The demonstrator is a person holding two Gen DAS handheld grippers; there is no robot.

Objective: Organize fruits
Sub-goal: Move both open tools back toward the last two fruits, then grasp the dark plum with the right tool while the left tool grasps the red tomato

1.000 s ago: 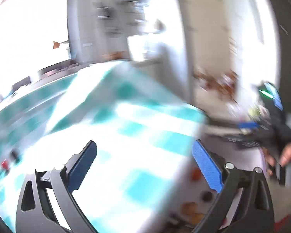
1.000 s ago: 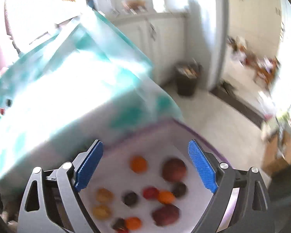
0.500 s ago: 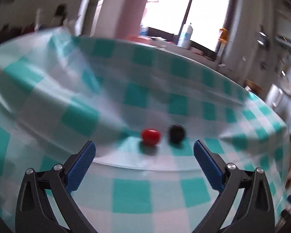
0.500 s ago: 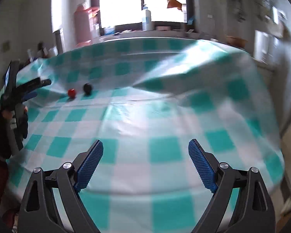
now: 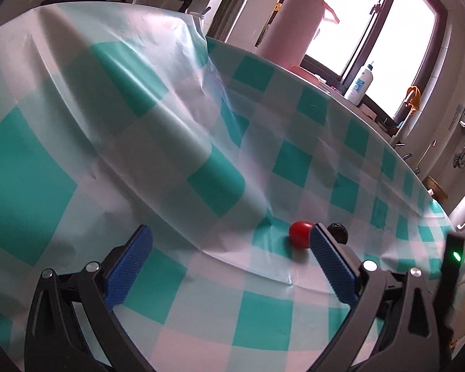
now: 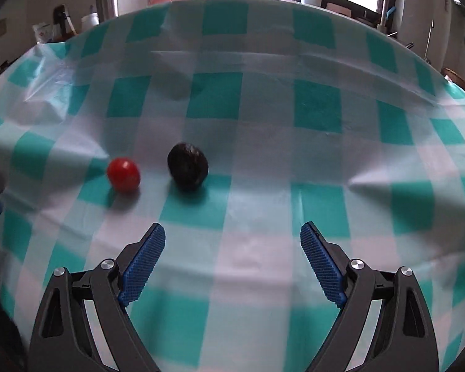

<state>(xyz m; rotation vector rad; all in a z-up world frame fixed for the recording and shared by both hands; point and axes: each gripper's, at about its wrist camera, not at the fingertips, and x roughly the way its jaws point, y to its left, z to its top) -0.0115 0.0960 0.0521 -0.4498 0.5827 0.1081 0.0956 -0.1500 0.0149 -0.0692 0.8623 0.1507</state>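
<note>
A small red tomato (image 6: 123,174) and a dark, nearly black round fruit (image 6: 187,166) lie side by side on the teal-and-white checked tablecloth (image 6: 294,142). My right gripper (image 6: 232,260) hovers open just short of them, the dark fruit ahead and slightly left of its gap. In the left wrist view the same tomato (image 5: 299,234) and dark fruit (image 5: 338,232) sit behind my right-hand fingertip (image 5: 321,235), which partly hides both. My left gripper (image 5: 229,245) is open with only cloth between its fingers.
The cloth rises in a big wrinkled fold (image 5: 158,99) at the left. Beyond the table stand a pink thermos (image 5: 290,28), a steel flask (image 5: 229,12), a white bottle (image 5: 361,85) and a window. A black device with a green light (image 5: 452,266) shows at right.
Both views swung from a floor tray of fruits to the tabletop. The right gripper has closed in on the tomato and dark fruit; the left view rolled, putting them behind its right finger.
</note>
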